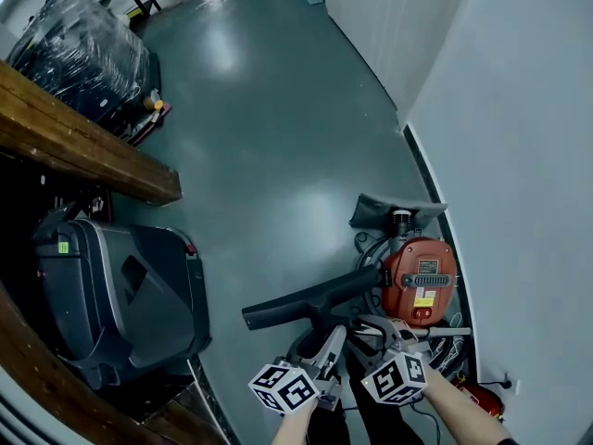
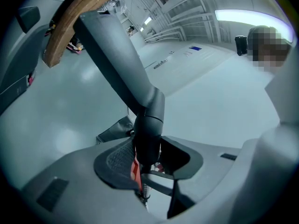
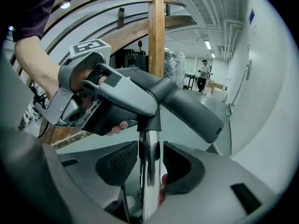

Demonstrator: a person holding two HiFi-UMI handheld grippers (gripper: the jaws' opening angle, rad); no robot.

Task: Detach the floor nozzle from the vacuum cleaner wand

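The red vacuum canister [image 1: 422, 281] stands by the wall, with the dark floor nozzle [image 1: 394, 213] lying on the floor just beyond it. The black handle [image 1: 310, 302] slants out to the left. My left gripper [image 1: 332, 339] [image 2: 147, 160] is open, and the handle's black neck [image 2: 148, 134] stands between its jaws. My right gripper [image 1: 400, 330] [image 3: 149, 164] is open too; the chrome wand tube [image 3: 149, 171] runs between its pads with a gap on each side. In the right gripper view the left gripper [image 3: 93, 99] sits over the handle [image 3: 187, 106].
A wooden beam [image 1: 83, 146] crosses the left side above a large black machine [image 1: 120, 286]. A wrapped pallet [image 1: 79, 44] stands far left. The white wall [image 1: 519, 156] runs close on the right. A person [image 3: 204, 73] stands far off.
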